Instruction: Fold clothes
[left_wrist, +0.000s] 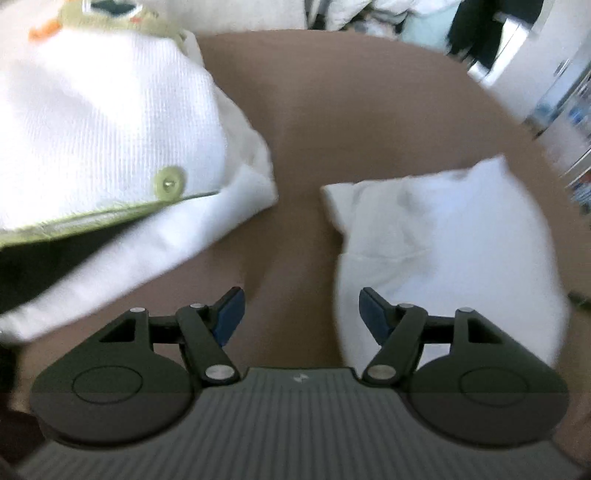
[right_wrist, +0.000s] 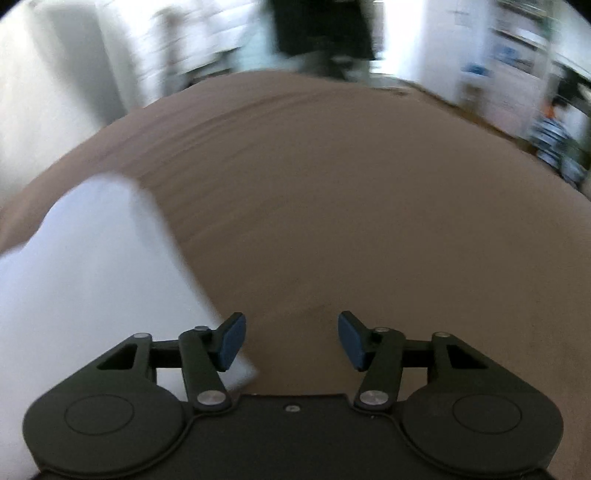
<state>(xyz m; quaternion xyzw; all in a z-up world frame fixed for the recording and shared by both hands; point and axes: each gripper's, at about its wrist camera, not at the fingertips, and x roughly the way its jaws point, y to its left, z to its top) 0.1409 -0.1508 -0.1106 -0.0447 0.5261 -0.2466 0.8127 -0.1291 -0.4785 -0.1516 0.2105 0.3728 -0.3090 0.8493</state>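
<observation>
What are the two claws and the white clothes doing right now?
Left claw: open, holding nothing.
Right claw: open, holding nothing.
Small white cloth: folded, lying on the brown cover.
White garment with green trim: lying bunched, apart from the folded one.

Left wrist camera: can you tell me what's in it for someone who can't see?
The open left gripper hovers over a brown bedcover, holding nothing. A folded white cloth lies right; a white garment with green trim lies left.
</observation>
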